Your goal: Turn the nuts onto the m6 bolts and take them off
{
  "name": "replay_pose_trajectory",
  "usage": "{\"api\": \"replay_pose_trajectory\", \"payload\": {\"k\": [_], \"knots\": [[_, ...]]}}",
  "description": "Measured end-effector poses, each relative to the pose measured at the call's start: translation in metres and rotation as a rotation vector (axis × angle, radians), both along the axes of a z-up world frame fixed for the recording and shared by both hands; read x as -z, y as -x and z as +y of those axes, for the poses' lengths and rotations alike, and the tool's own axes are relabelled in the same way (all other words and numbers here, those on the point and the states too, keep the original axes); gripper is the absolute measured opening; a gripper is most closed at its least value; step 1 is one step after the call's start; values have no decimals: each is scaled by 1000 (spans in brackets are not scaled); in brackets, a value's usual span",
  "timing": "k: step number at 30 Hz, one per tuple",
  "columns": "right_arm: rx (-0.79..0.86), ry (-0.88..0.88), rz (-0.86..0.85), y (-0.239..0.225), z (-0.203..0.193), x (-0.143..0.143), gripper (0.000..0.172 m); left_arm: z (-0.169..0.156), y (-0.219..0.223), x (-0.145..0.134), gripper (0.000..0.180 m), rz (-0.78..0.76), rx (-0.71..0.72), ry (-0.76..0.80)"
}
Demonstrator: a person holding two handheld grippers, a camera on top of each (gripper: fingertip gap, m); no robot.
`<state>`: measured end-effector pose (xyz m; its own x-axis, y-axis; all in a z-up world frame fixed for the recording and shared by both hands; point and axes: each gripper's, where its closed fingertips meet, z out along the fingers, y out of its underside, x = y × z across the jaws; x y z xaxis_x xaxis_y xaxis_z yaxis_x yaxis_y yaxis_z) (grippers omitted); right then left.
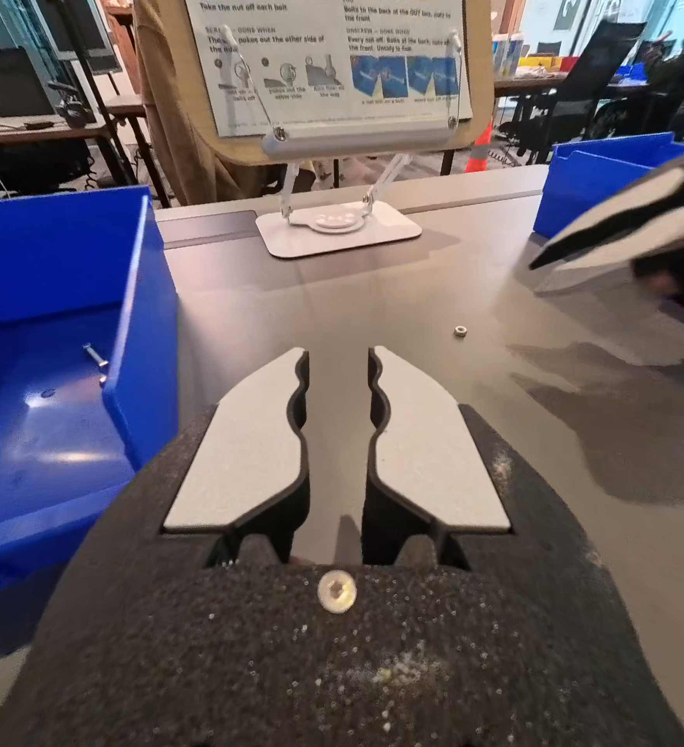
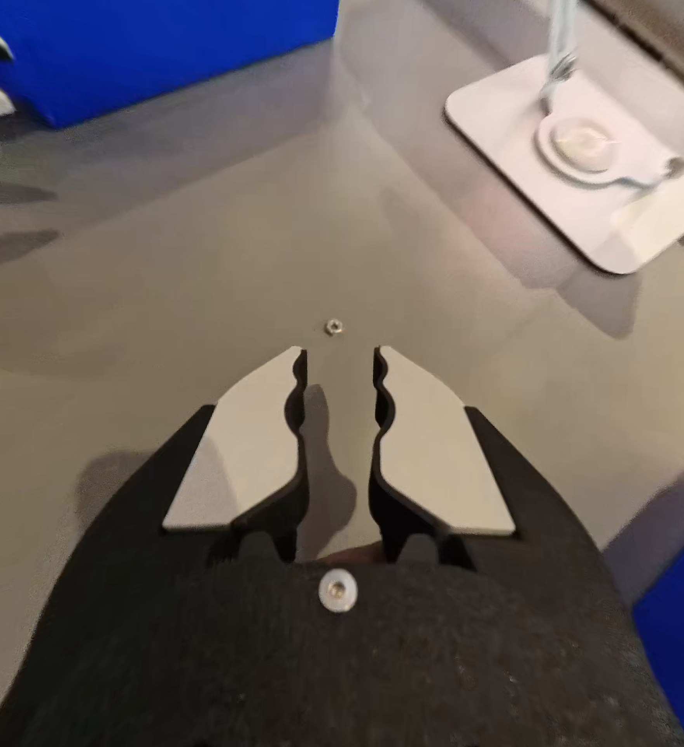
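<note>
The small silver hexagonal nut [image 2: 333, 326] lies flat on the grey table [image 2: 170, 343], centre frame, just beyond the right gripper [image 2: 340, 351], parted and empty, likely lined up to take it; the left gripper [image 1: 338, 353], also parted and empty, waits beside the blue plastic bin [image 1: 138, 323] at left, holding a bolt [image 1: 95, 355].

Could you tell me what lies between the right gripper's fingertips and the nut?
Only bare table between the open right gripper and the nut, in the right wrist view.
</note>
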<state>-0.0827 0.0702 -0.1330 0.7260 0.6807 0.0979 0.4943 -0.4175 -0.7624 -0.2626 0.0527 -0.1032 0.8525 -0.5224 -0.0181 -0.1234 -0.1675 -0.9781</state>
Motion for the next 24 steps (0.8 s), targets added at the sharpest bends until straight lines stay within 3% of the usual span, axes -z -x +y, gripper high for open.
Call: {"api": "replay_pose_trajectory", "payload": {"k": [4,8,12,24], "knots": [[-153,221,-123,17,21,24,30,0,-6,-1,27,16,21,-24],[-453,204,-440,15,24,39,33,2,-9,2,27,19,42,-7],[-656,200,-594,18,25,45,29,3,-11,5,28,25,57,4],[-793,255,-683,26,31,52,23,4,-16,8,30,52,77,14]]}}
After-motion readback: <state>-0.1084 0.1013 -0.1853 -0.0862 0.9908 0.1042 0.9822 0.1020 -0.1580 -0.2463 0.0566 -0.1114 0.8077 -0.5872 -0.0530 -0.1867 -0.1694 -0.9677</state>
